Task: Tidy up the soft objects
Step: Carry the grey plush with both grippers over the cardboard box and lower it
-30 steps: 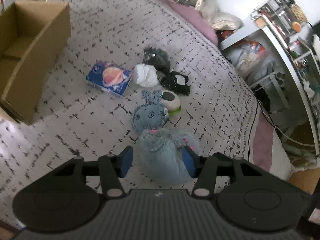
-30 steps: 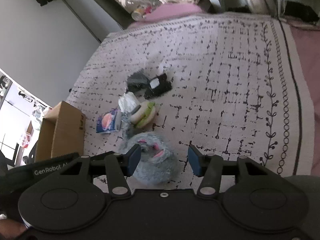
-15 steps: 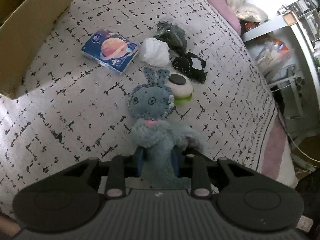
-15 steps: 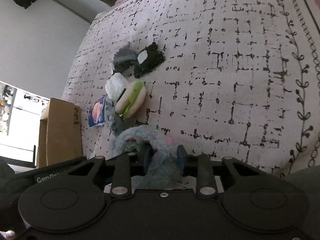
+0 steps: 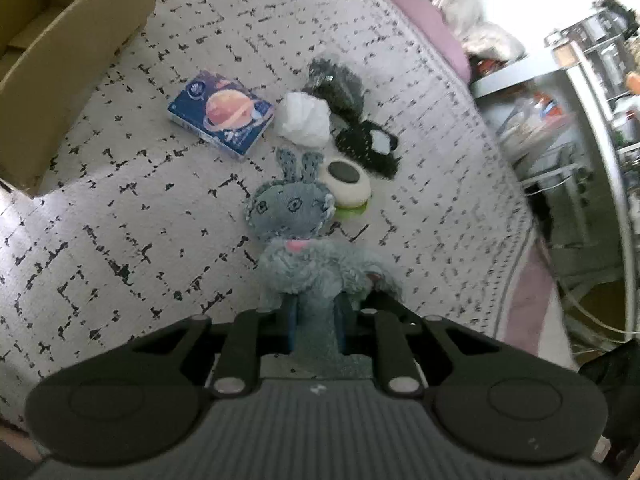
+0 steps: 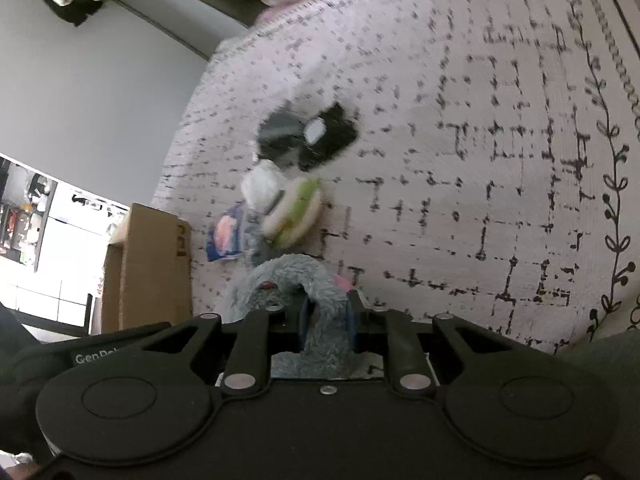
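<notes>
Both the left gripper (image 5: pixel 316 326) and right gripper (image 6: pixel 327 326), spread a second earlier, now pinched the rabbit (image 5: pixel 298 240). It looked ready to go into the box (image 5: pixel 60 60) left of it.

fuzzy grey-blue plush rabbit (image 5: pixel 296 240), ears pointing away, pinched at its body on the bedspread (image 5: pixel 120 216).

Count on the bed (image 5: pixel 120 216): one grey plush rabbit (image 5: pixel 296 236), one planet-print box (image 5: pixel 222 114), one white wad (image 5: pixel 304 120), one burger-shaped cushion (image 5: pixel 348 184), two dark bundles (image 5: pixel 336 84) (image 5: pixel 370 148). One cardboard box (image 5: pixel 60 52). Two grippers (image 5: pixel 316 324) (image 6: pixel 327 320).
</notes>
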A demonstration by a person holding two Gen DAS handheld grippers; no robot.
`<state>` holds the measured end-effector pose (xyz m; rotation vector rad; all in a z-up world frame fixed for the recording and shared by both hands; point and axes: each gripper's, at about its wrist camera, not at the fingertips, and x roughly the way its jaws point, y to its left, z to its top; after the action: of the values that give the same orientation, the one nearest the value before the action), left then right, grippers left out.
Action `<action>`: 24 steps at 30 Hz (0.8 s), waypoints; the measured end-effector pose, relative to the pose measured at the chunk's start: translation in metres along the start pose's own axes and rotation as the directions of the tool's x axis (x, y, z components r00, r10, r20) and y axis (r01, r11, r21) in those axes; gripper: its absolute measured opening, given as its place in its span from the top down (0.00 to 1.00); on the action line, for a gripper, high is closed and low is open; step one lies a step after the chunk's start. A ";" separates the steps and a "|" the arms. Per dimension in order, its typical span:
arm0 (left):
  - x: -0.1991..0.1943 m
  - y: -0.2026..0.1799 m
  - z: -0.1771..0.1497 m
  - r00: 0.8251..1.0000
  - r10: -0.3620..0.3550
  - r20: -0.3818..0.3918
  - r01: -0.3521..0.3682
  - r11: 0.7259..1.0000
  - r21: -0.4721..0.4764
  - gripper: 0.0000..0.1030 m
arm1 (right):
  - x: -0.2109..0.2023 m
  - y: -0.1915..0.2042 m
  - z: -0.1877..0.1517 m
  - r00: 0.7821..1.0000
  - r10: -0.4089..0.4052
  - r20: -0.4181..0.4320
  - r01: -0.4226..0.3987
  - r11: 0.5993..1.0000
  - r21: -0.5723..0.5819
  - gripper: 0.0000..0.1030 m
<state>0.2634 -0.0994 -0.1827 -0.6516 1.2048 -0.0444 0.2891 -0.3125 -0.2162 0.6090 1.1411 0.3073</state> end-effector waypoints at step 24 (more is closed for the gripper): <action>-0.105 0.045 0.003 0.970 -0.158 0.182 0.145 0.986 0.082 0.83 | -0.041 0.120 -0.040 0.981 -0.030 0.189 0.063 0.983 -0.170 0.82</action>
<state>0.2124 -0.0233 -0.1151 -0.6721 0.9658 -0.1484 0.2454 -0.2268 -0.1246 0.4445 0.9356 0.3007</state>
